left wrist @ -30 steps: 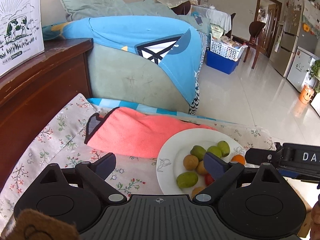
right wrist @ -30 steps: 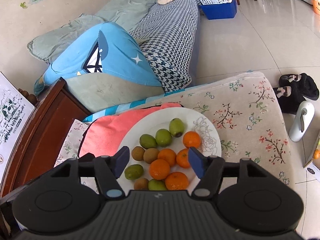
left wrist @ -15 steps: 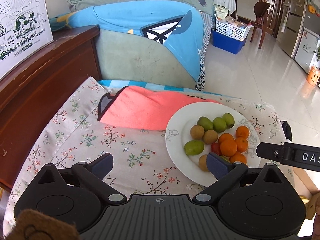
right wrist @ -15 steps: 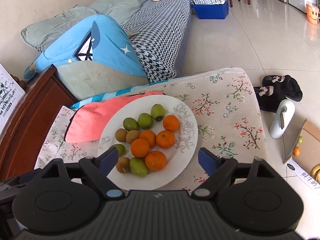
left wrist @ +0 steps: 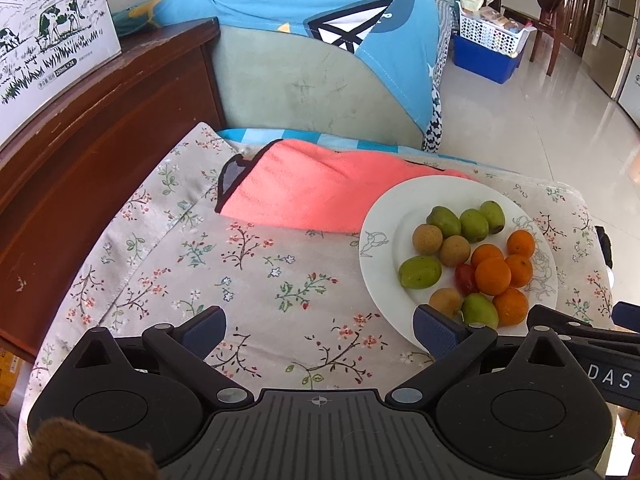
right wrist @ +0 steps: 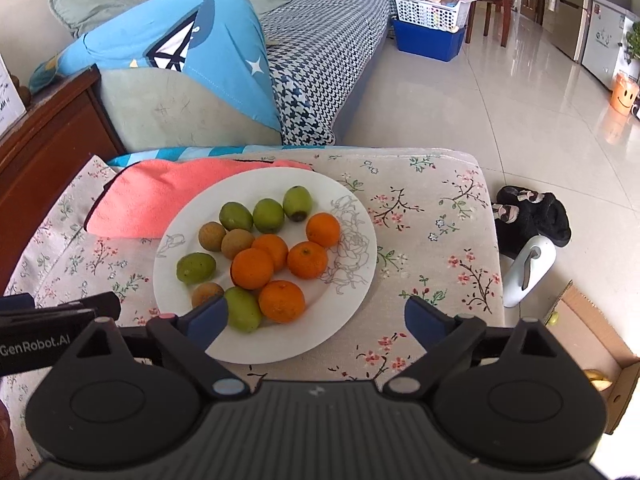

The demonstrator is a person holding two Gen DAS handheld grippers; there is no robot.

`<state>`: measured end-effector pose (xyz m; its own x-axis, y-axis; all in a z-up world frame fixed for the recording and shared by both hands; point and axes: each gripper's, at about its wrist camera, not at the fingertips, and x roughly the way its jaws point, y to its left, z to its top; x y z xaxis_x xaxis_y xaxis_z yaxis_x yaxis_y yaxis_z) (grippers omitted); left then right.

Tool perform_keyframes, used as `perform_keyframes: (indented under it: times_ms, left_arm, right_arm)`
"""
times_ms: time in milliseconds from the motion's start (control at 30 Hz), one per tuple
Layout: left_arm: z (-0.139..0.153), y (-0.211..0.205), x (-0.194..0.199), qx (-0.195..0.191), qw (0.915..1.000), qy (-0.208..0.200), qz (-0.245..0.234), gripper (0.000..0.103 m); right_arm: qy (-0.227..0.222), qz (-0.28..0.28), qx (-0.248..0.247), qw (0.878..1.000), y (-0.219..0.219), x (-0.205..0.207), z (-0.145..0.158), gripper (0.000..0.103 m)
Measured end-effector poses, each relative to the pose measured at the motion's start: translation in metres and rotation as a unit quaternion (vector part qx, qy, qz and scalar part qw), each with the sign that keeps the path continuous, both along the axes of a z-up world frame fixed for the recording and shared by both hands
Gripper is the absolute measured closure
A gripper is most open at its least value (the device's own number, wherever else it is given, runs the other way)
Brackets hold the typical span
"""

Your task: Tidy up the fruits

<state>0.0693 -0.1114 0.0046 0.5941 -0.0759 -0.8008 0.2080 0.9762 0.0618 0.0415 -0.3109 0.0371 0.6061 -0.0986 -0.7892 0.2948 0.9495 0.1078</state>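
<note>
the right gripper (right wrist: 316,318) has just been opening; its blue pads now stand far wider apart than a second ago, nothing pinched, above the near rim of the round white plate (right wrist: 352,280) of oranges (right wrist: 252,268) and green fruits (right wrist: 268,216), which sits on the floral cloth (right wrist: 432,220). the left gripper (left wrist: 320,330) is spread and empty as before, now looking down at more cloth, plate to its right.
</note>
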Motion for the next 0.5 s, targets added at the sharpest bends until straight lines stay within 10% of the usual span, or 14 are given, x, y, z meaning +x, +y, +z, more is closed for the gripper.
perform_keyframes:
  times_ms: [500]
  left_arm:
    - [-0.0086,-0.0087,0.0021,0.035,0.9994,0.003,-0.003,0.002]
  right_arm:
    - [0.023,-0.004,-0.033,0.999,0.0053,0.0048,-0.0066,0.003]
